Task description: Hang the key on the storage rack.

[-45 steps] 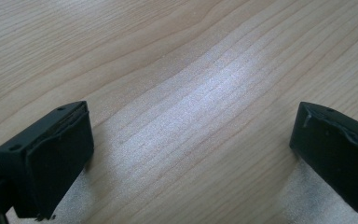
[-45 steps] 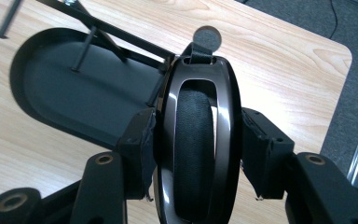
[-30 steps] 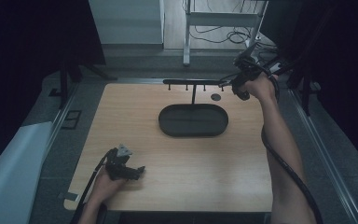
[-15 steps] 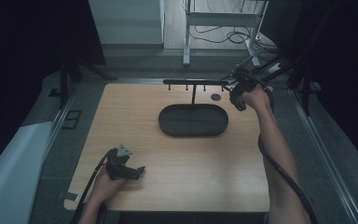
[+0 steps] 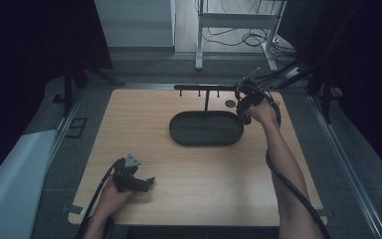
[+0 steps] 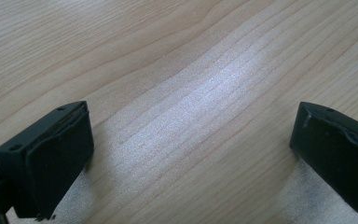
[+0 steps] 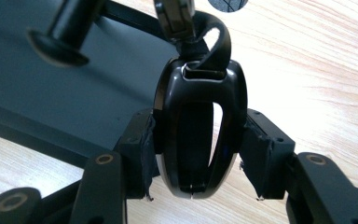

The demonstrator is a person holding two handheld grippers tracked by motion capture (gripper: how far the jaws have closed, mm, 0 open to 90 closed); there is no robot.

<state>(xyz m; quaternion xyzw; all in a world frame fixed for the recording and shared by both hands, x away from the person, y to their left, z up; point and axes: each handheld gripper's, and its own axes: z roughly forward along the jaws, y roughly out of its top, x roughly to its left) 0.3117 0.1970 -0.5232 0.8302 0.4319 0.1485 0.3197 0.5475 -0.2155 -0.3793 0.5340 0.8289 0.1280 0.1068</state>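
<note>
A glossy black loop-shaped fob (image 7: 198, 93) with a strap and a metal clasp (image 7: 175, 16) at its top sits between the pads of my right gripper (image 7: 198, 154), which is shut on its two sides. From above, the right gripper (image 5: 243, 102) hangs by the right end of a black peg rack (image 5: 206, 87), over the right end of the black oval tray (image 5: 179, 137). One peg (image 7: 63, 42) juts in just left of the fob. My left gripper (image 5: 146, 183) rests near the table's front left, open (image 6: 191, 154) over bare wood.
A small round dark disc (image 5: 230, 103) lies on the table between the rack and the tray. The wooden table (image 5: 189, 169) has open surface in front of the tray. Stand legs and cables (image 5: 229, 25) lie on the floor beyond the far edge.
My right gripper has moved left and lower with the fob, from beyond the rack's right end to just over the tray's right end. The left gripper has stayed put.
</note>
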